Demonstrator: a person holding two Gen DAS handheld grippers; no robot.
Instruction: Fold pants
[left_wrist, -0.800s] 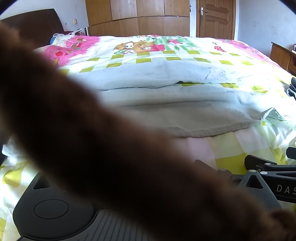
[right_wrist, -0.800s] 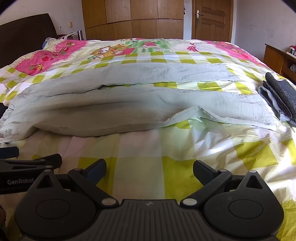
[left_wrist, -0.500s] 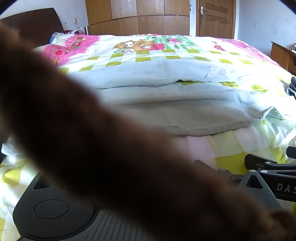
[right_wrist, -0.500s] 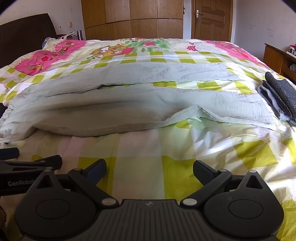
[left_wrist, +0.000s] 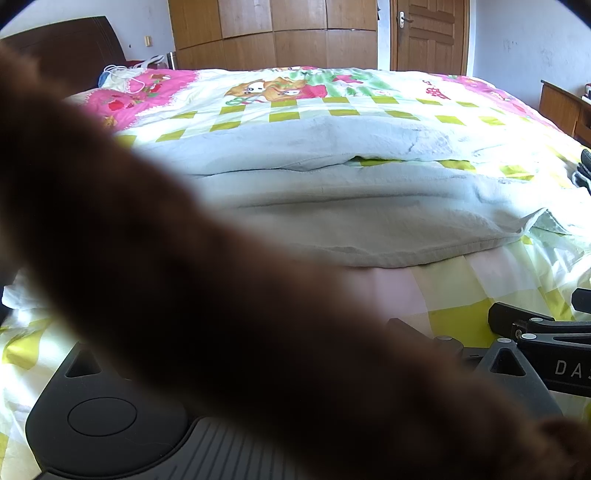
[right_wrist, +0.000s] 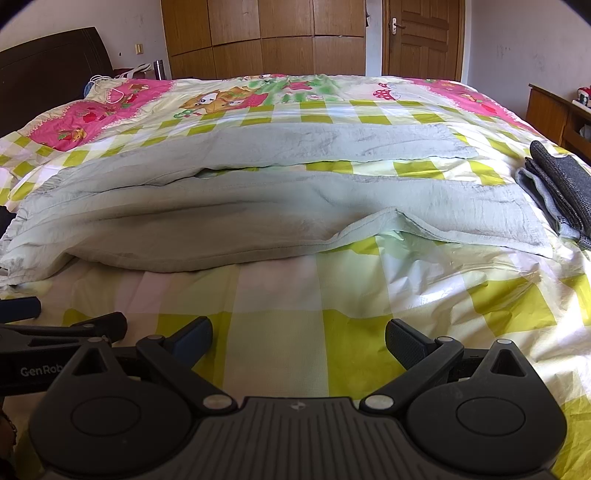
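Note:
Pale green pants (right_wrist: 280, 206) lie flat across the bed (right_wrist: 280, 332), waistband at the left (right_wrist: 22, 236), both legs running right; the near leg's edge is turned up (right_wrist: 384, 221). My right gripper (right_wrist: 299, 336) is open, low over the checked quilt just short of the pants, with nothing between its fingers. My left gripper (right_wrist: 70, 315) sits beside it on the left, also short of the pants. In the left wrist view a blurred brown furry shape (left_wrist: 221, 295) crosses the lens and hides the left finger; the right finger (left_wrist: 406, 328) stands wide. The pants (left_wrist: 351, 206) show beyond it.
A stack of folded dark grey clothes (right_wrist: 561, 184) rests at the bed's right edge. A dark headboard (right_wrist: 48, 70) is at the left, a wooden wardrobe (right_wrist: 266, 37) and door (right_wrist: 421, 37) stand behind, and a wooden cabinet (right_wrist: 554, 114) is at the right.

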